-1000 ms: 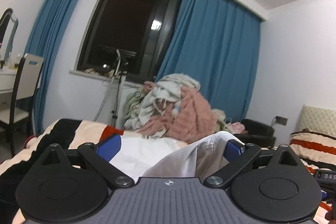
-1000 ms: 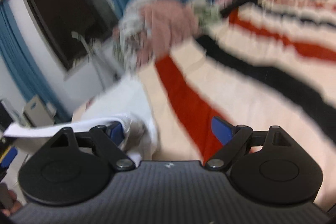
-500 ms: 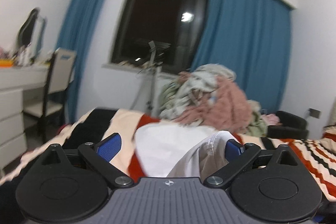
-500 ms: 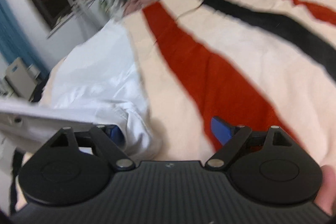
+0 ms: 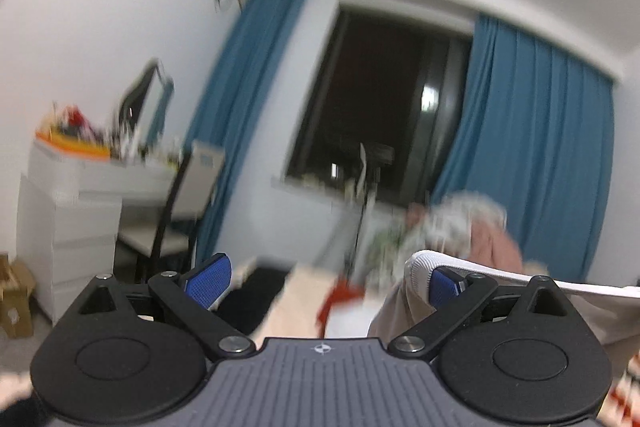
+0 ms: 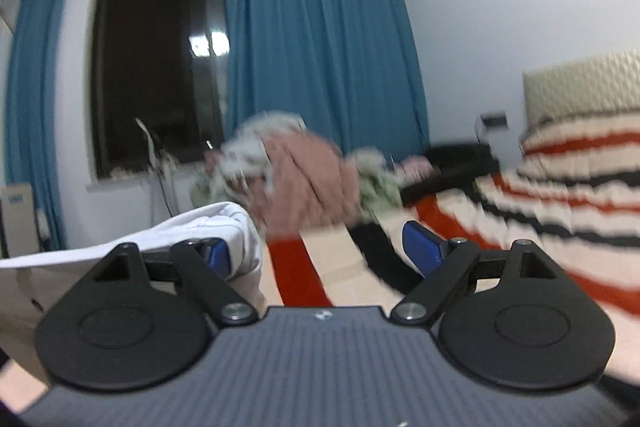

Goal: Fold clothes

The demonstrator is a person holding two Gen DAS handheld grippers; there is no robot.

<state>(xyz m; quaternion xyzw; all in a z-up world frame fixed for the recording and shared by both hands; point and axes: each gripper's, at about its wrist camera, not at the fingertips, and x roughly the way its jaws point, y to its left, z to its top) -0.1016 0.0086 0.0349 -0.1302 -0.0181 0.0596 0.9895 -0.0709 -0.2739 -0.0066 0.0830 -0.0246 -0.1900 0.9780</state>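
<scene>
A white garment hangs stretched in the air between my two grippers. In the left wrist view its hem [image 5: 424, 261] drapes over my right fingertip and runs off to the right. In the right wrist view the garment [image 6: 192, 231] drapes over my left fingertip and runs off to the left. My left gripper [image 5: 326, 281] and right gripper [image 6: 316, 247] both have their jaws wide apart, with the cloth hooked on one finger each. Both views are blurred.
A heap of unfolded clothes, pink and pale green [image 6: 304, 175], lies on the far end of the striped bed [image 6: 560, 195]. A white dresser [image 5: 72, 203] and a chair [image 5: 180, 203] stand at the left. Blue curtains [image 6: 320, 47] frame a dark window.
Both grippers have lifted and tilted up, carrying the white garment off the bed. The left view swung left toward the dresser; the right view rose from the bedspread to the window.
</scene>
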